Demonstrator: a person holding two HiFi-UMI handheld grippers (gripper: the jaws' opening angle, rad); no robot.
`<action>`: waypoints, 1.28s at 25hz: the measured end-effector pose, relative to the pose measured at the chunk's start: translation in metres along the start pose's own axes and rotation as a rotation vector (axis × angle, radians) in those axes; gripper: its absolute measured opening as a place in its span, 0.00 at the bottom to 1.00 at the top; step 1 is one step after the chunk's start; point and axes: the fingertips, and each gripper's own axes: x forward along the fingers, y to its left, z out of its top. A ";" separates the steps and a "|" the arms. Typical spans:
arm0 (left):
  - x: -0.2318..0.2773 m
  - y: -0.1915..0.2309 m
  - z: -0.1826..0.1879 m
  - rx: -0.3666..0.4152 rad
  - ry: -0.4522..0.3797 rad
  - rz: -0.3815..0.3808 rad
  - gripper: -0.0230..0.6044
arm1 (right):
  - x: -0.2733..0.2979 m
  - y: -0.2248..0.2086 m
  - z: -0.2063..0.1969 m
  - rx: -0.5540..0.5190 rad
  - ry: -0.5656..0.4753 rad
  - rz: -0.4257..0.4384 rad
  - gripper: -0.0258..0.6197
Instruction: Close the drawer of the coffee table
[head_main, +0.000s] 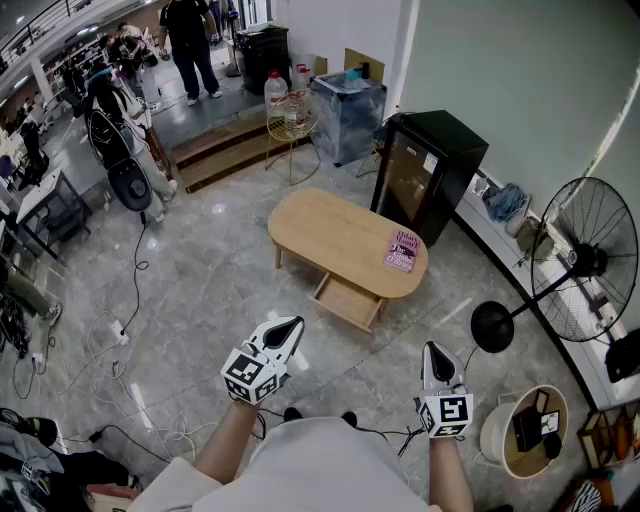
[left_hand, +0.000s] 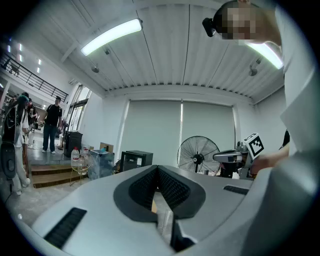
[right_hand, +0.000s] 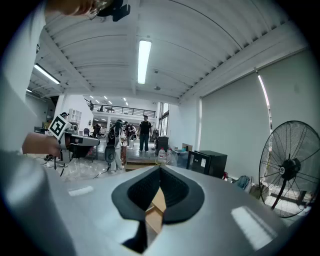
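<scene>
Head view: the drawer (head_main: 347, 300) stands pulled out from the near side of the oval wooden surface (head_main: 330, 232), with a pink book (head_main: 402, 250) at its right end. The left hand-held gripper (head_main: 292, 328) and right hand-held gripper (head_main: 434, 352) hover well short of the drawer.
Left gripper view: jaws pressed together, empty.
Right gripper view: jaws pressed together, empty.

Open floor (head_main: 230, 300) leads to the drawer (head_main: 347, 300); fan (head_main: 585, 262) stands right, cables (head_main: 135, 300) left.
</scene>
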 end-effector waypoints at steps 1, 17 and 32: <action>0.001 -0.001 0.000 -0.001 0.001 0.000 0.05 | 0.000 -0.001 0.000 -0.001 0.000 0.000 0.06; 0.004 -0.011 -0.006 -0.008 0.014 -0.002 0.05 | -0.004 -0.005 -0.003 0.003 -0.005 0.011 0.06; 0.023 -0.041 -0.013 -0.021 0.042 0.027 0.05 | -0.010 -0.039 -0.011 0.023 0.001 0.042 0.06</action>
